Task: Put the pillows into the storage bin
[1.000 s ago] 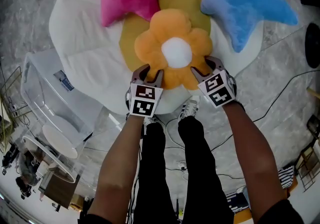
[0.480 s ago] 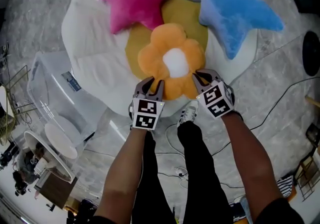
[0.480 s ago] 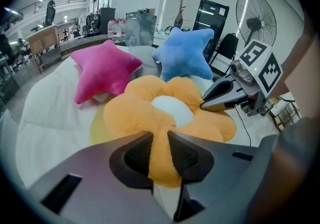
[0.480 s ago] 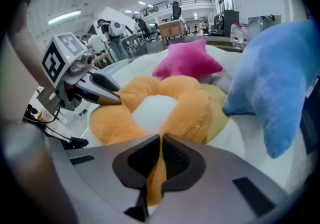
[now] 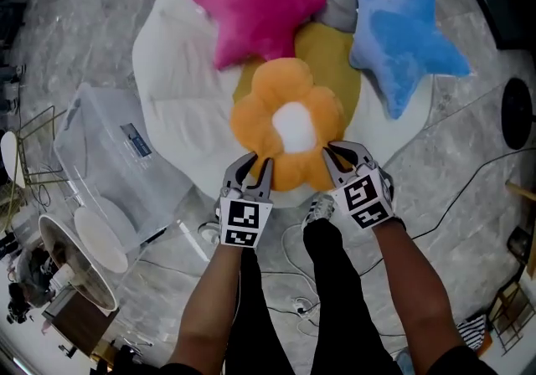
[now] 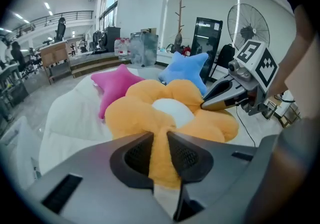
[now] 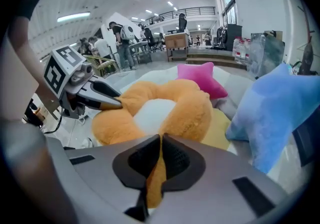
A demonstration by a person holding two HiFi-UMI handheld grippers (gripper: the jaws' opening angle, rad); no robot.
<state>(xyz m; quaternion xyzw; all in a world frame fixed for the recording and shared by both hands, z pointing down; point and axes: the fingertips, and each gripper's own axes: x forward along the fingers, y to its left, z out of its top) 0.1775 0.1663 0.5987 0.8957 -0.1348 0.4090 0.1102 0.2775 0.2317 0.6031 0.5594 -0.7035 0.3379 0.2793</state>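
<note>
My left gripper (image 5: 255, 166) has just been squeezing shut on one petal of the orange flower pillow (image 5: 289, 118). My right gripper (image 5: 335, 156) is pinched tight on another petal. Past both grippers lie a pink star pillow (image 5: 255, 9) and a blue star pillow (image 5: 402, 38) on a big white round cushion (image 5: 180, 72). The clear plastic storage bin (image 5: 100, 156) stands to the left of my left gripper, just beside the cushion, on the shiny grey floor (image 5: 84, 30). All three pillows look soft and fuzzy. The flower has a puffy white middle.
</note>
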